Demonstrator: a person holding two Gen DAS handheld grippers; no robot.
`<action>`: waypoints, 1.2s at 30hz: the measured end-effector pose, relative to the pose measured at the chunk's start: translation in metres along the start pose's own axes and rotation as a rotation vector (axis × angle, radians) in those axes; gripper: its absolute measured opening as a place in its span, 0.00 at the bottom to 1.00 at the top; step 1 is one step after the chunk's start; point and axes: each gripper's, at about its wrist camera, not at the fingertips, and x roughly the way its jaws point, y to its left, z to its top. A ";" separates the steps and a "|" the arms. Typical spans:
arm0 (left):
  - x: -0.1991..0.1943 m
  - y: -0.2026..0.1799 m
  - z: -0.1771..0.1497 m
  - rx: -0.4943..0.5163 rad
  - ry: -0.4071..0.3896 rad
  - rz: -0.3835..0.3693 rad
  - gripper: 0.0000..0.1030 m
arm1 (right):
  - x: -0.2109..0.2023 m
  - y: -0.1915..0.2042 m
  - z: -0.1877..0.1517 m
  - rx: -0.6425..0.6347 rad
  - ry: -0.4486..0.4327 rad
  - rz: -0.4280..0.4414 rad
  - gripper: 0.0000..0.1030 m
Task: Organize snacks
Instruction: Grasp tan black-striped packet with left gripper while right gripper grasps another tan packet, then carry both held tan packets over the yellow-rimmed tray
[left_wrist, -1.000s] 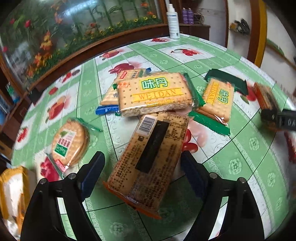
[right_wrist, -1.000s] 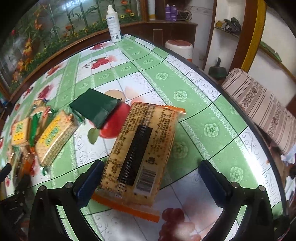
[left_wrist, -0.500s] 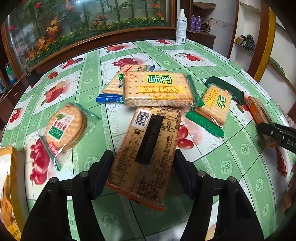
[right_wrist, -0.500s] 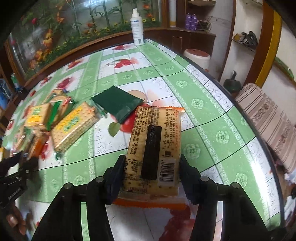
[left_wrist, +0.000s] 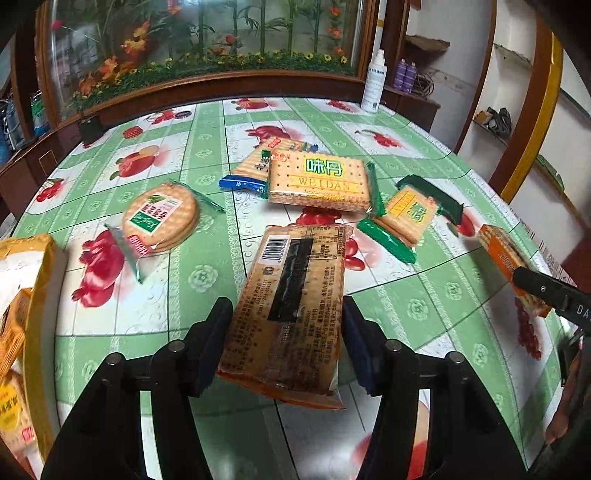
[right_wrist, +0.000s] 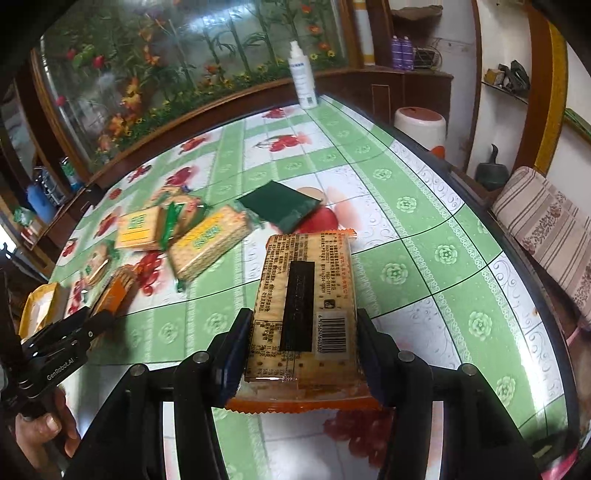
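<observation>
Two orange-edged cracker packets lie back side up, barcodes showing. My left gripper (left_wrist: 286, 317) has one packet (left_wrist: 291, 302) between its pads, which press on its long sides while the jaws are closing. My right gripper (right_wrist: 304, 332) is shut on the other packet (right_wrist: 306, 295) near its barcode end, its jaws closing a little more. Each view shows the other gripper at its edge: the right one (left_wrist: 546, 291) on its packet (left_wrist: 502, 251), the left one (right_wrist: 74, 332) on its packet (right_wrist: 118, 288). Both packets tilt up off the green fruit-print tablecloth (left_wrist: 192, 155).
A large Weidan cracker packet (left_wrist: 319, 181) lies on a blue packet (left_wrist: 251, 166). Also there: a smaller Weidan packet (left_wrist: 406, 214), a dark green pouch (right_wrist: 280, 205), round biscuits (left_wrist: 160, 218), a yellow bag (left_wrist: 26, 295) at far left. A spray bottle (left_wrist: 375, 85) stands at the far edge; the table rim (right_wrist: 517, 251) curves right.
Both grippers have closed from wide apart onto their packets. Both packets have since risen off the cloth with the grippers, and the views have tilted to show more of the room.
</observation>
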 end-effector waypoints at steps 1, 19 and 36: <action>-0.003 0.000 -0.001 -0.001 -0.005 0.002 0.55 | -0.002 0.003 -0.001 -0.005 -0.002 0.005 0.54; -0.057 0.017 -0.020 -0.057 -0.088 0.068 0.55 | -0.026 0.067 -0.021 -0.127 -0.015 0.131 0.54; -0.109 0.073 -0.041 -0.169 -0.161 0.162 0.56 | -0.033 0.151 -0.040 -0.277 0.006 0.260 0.54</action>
